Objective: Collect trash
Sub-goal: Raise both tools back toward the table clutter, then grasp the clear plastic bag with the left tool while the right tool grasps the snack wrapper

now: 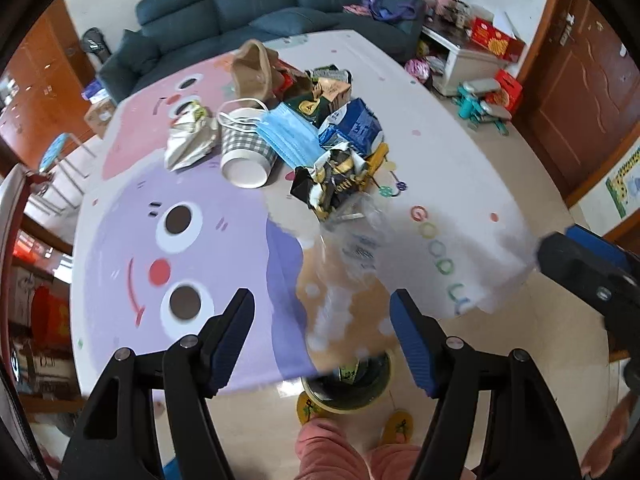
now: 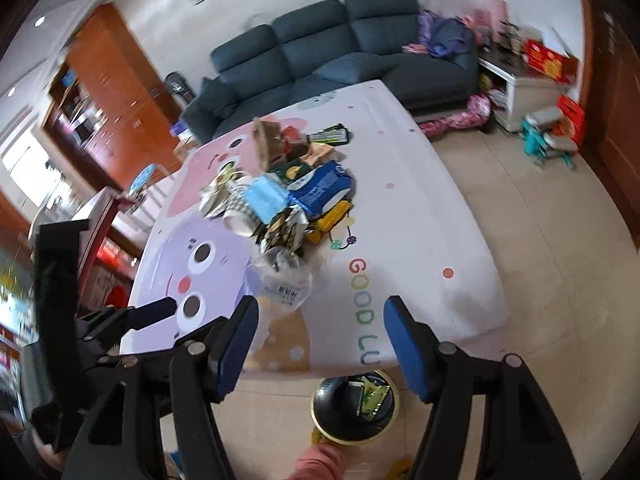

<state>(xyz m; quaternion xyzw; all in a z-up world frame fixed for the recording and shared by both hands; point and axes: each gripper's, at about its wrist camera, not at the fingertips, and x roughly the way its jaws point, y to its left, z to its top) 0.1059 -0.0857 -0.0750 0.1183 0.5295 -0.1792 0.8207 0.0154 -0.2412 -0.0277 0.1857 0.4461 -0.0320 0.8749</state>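
Observation:
A pile of trash lies on the cartoon-print tablecloth point(image 1: 208, 264): a tipped checked paper cup point(image 1: 246, 152), a blue face mask point(image 1: 286, 136), a white crumpled bag point(image 1: 188, 140), a blue carton point(image 1: 354, 124), a black-and-gold wrapper point(image 1: 336, 178) and a clear plastic bag point(image 1: 352, 240) nearest me. My left gripper point(image 1: 322, 340) is open and empty, above the table's near edge, just short of the clear bag. My right gripper point(image 2: 320, 340) is open and empty over the same edge. A black bin point(image 2: 356, 404) with wrappers inside stands on the floor below the edge; it also shows in the left wrist view point(image 1: 348, 384).
A dark sofa point(image 2: 320, 52) stands behind the table. A white cabinet point(image 2: 524, 96) with red boxes and a teal stool point(image 2: 548, 140) are at the right. Wooden cupboards point(image 2: 112, 92) are at the left. My pink-clad legs point(image 1: 328, 452) are by the bin.

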